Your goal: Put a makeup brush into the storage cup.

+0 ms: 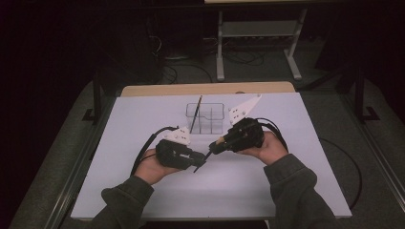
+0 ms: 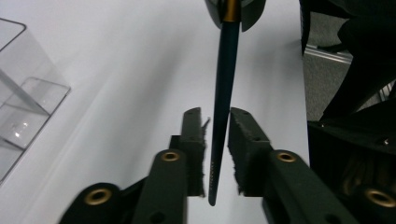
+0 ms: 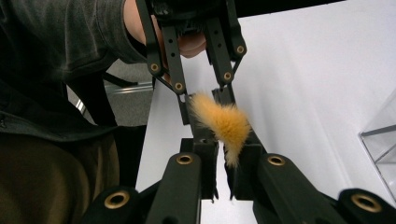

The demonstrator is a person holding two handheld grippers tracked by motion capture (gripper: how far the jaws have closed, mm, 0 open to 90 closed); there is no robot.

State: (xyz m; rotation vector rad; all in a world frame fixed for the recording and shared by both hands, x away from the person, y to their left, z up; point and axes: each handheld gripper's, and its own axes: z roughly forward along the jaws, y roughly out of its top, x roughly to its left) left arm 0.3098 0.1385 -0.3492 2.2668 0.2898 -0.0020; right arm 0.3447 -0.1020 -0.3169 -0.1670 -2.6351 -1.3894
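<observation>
The right gripper's (image 1: 214, 144) fingers (image 3: 205, 154) are clenched on the makeup brush's (image 2: 223, 88) ferrule while the left's (image 1: 199, 164) stand just released around its handle, mid-handover above the counter (image 1: 143, 124), so next the brush probably goes to the clear organizer (image 1: 206, 117) at twelve o'clock.

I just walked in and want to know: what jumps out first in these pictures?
First, the fluffy orange brush tip, squeezed between the right hand-held gripper jaws over the white table. Next, the brush's dark handle, running between the left hand-held gripper jaws with a small gap on each side. Behind both stands a clear plastic organizer with one dark stick leaning in it.
</observation>
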